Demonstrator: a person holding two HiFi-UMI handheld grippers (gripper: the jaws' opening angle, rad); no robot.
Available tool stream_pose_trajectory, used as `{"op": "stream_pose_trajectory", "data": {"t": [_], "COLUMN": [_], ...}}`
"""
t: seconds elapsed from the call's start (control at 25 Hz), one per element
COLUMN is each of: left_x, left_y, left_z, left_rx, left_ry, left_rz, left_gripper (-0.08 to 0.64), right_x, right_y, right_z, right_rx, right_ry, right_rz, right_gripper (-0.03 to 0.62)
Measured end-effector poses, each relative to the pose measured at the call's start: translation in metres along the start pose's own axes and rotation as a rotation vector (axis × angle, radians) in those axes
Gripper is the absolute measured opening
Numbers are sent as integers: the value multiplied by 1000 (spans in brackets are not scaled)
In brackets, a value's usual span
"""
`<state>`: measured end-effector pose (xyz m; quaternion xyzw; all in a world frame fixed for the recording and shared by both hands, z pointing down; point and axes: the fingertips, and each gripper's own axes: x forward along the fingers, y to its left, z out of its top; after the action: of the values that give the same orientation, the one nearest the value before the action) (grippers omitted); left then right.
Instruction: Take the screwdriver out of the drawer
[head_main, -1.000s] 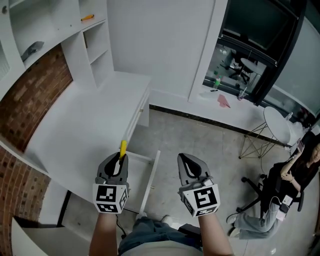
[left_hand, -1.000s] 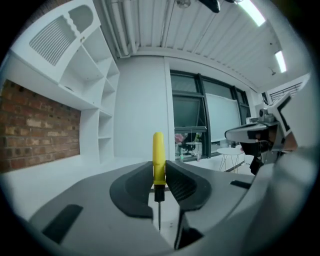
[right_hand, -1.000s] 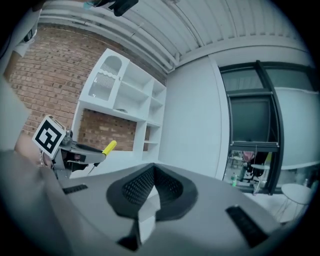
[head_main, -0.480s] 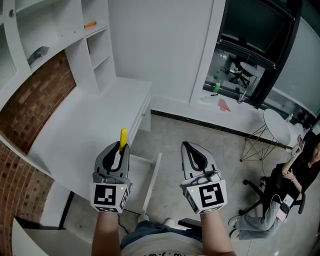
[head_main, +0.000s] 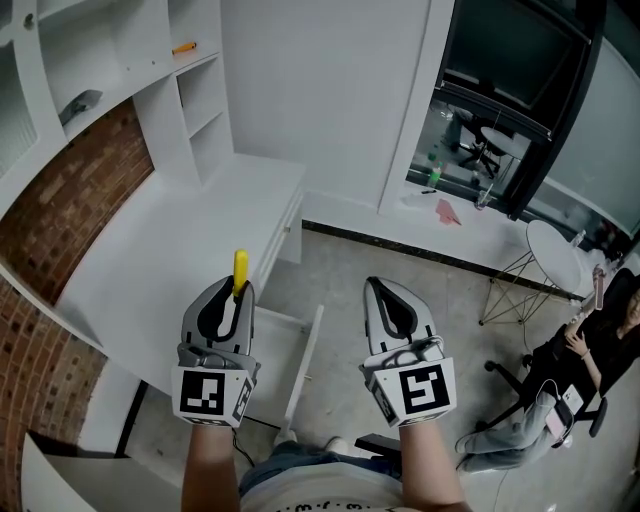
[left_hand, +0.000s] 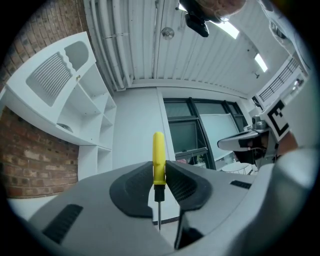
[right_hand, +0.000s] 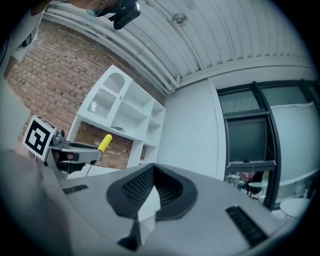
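Holding: my left gripper (head_main: 237, 292) is clamped on the yellow-handled screwdriver (head_main: 240, 268)
Tool: handle pokes up past the jaws, shaft points back toward me, over the white counter (head_main: 170, 240) at its near edge
Other side: my right gripper (head_main: 378, 288) has its jaws together, nothing between them

Yellow-handled screwdriver (head_main: 240, 270); white desk (head_main: 170, 250), shelves (head_main: 195, 110); red-brown brick wall (head_main: 60, 210); grey floor (head_main: 400, 270)
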<state>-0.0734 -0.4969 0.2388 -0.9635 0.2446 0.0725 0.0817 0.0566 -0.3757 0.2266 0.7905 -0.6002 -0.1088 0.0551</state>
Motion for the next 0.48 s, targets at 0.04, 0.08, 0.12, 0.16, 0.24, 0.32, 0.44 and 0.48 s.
{"op": "stream_pose_trajectory", "data": {"t": [0.04,0.08,0.12,0.16,0.24,0.32,0.44,0.48], "left_x": [-1,-1,-2,-2,-2,-2,-4,-5], "left_y": [0,0,0,0,0,-1,-3,-4], "left_z": [1,2,2,2,3,5,7,8], "left_rx": [-1,-1,-1,-1,0,-1,2,1], "left_ry": [-4,-8,-10,-11,-12,-18,-28,-30], "left_rz": [0,0,-1,-1,-4,-10,-18,-20], "left_gripper": [86,86,86,86,86,86,86,86], "right_x": [0,0,0,0,-1,-2,-5,-6], "right_y": [1,2,3,4,5,4,5,5], "right_z": [0,0,1,1,1,1,0,0], "right_rx": [-2,-3,-5,-6,-9,-11,-2,1], "right_ry": [1,0,-2,-3,0,3,20,24], "right_rz": [1,1,2,2,-1,-6,-15,-17], "right_gripper": [9,9,9,9,9,9,9,9]}}
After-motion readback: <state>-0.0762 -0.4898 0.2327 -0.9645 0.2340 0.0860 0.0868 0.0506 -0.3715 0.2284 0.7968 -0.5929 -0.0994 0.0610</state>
